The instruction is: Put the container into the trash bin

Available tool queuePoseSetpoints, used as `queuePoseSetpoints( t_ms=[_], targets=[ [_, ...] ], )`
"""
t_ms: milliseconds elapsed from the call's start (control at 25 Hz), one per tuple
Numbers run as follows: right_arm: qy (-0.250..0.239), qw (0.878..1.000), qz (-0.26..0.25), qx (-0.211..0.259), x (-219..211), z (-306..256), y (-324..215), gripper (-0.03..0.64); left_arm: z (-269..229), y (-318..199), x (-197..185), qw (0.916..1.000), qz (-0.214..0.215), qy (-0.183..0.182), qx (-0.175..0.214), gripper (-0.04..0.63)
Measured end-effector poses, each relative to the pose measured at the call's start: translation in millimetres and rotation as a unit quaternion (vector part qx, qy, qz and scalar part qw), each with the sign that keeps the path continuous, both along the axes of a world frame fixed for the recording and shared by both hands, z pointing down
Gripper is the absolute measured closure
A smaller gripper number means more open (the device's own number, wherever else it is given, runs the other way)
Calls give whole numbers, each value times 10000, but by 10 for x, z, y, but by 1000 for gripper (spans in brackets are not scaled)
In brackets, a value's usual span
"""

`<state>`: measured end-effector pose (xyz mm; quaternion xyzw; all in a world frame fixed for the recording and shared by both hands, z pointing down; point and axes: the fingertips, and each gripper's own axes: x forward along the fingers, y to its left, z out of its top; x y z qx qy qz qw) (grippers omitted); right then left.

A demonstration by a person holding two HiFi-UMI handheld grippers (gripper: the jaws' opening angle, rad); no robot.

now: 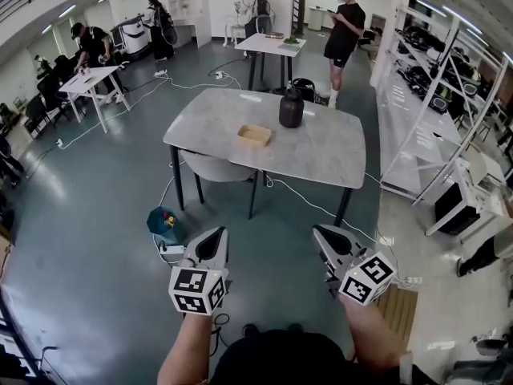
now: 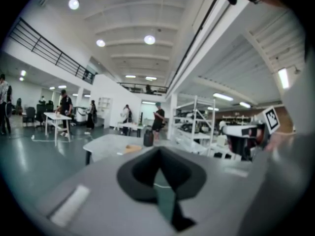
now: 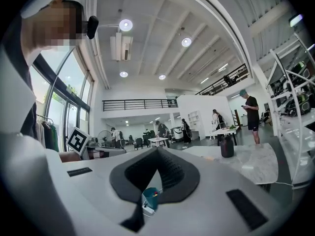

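Left tongs (image 1: pixel 215 239) & right tongs (image 1: pixel 323 236) both closed, empty, well off the grey marble surface (image 1: pixel 321 151). Shallow tan cardboard container (image 1: pixel 255 135) looks light, flimsy, prob. crushable: pinch one rim wall gently.

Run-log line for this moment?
left gripper: shut, empty | right gripper: shut, empty | container: on table, untouched | trash bin: on floor

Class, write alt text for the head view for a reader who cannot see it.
A person holds the left gripper and right gripper, both shut and empty, before a grey table. On it sit a shallow brown container and a dark jug; a teal trash bin stands on the floor beside it.
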<state>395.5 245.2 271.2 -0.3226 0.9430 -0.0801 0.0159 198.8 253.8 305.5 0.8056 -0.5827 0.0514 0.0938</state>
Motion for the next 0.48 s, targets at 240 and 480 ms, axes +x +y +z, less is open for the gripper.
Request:
queuePoseSetpoints(
  t_ms=[240, 480],
  targets=[
    [-26, 10000, 12, 11, -318, 13, 101, 624, 47, 79, -274, 10000, 71, 54, 31, 588],
    [-36, 10000, -36, -38, -525, 62, 126, 624, 85, 97, -395, 9998, 187, 102, 27, 588]
  ],
)
